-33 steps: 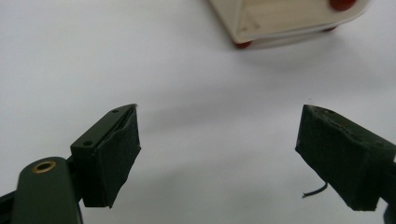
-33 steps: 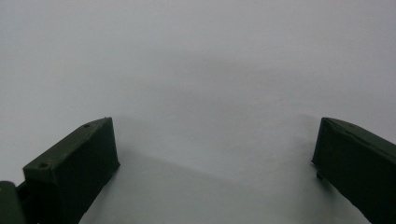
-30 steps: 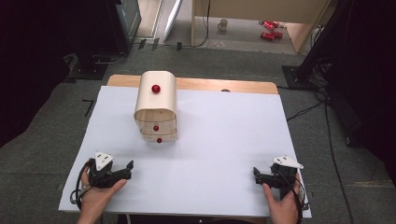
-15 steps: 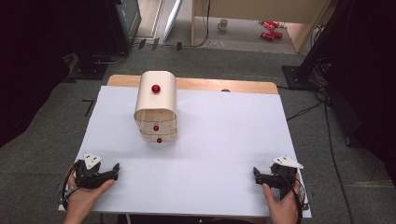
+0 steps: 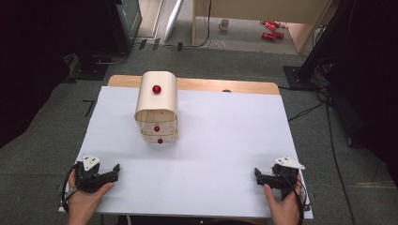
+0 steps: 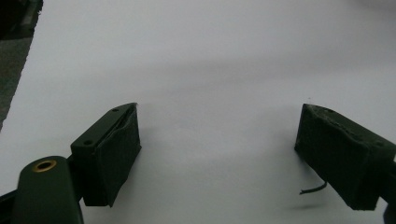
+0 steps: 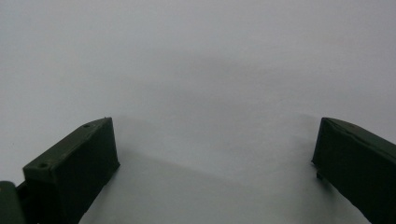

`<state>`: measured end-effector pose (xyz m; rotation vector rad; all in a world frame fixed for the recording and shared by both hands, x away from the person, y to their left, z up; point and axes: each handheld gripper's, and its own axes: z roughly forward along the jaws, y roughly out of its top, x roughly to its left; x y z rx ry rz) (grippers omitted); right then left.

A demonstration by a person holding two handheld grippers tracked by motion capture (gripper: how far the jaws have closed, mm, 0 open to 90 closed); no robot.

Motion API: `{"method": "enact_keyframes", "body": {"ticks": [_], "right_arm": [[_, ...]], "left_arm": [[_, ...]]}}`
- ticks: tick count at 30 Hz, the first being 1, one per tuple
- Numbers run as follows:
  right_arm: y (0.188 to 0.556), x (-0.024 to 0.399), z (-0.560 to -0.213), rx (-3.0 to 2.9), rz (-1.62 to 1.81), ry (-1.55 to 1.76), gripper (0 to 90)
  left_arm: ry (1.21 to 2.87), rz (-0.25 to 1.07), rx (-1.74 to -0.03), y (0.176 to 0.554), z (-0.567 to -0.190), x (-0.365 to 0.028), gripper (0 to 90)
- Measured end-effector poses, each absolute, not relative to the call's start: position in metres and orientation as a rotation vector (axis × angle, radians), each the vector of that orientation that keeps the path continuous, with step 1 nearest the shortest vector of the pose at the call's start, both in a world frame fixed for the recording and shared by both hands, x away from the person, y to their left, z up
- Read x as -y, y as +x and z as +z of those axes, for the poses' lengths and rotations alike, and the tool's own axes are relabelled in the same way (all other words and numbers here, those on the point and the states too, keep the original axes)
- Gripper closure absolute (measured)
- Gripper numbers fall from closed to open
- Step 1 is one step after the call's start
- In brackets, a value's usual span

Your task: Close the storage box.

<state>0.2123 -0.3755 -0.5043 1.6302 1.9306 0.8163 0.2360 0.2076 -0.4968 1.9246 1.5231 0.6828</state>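
Left gripper (image 5: 114,171) lies low at the near left corner of the white table (image 5: 225,140), held in the person's left hand (image 5: 84,199), its grey three-cornered plate (image 5: 91,162) on top and its tips turned toward the table's middle. From the left gripper view its two black jaws stand wide apart with nothing between them, only bare white surface (image 6: 210,84) ahead, and a thin loose strand (image 6: 312,190) curls from under the jaw at that view's right side. Further in and toward the far side, left of the table's centre line, stands a small wooden drawer cabinet (image 5: 156,105) with a rounded top; one red knob (image 5: 156,89) sits on the upper face, and two more red knobs (image 5: 156,128) mark the drawer fronts that face the person. It is well apart from both grippers. A strip of bare wood (image 5: 225,86) shows along the table's far edge. At the near right corner the right gripper (image 5: 257,176) rests in the right hand (image 5: 283,208), also capped by a grey plate (image 5: 287,162), pointing inward toward the left. In the right gripper view its jaws are likewise spread wide and empty over plain white surface (image 7: 205,70). Beyond the table lies grey carpet (image 5: 197,61), with a mug (image 5: 225,23) and red cans (image 5: 269,29) on the floor farther off.
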Motion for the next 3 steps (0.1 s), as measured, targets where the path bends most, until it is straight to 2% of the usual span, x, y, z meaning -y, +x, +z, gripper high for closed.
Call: {"method": "enact_keyframes", "body": {"ticks": [3], "right_arm": [[0.2124,0.3757,-0.5043,-1.931,0.816,1.628,0.0]], "left_arm": [[1.924,0.681,-1.524,0.2360,-0.4967,-0.2076,14.0]]}}
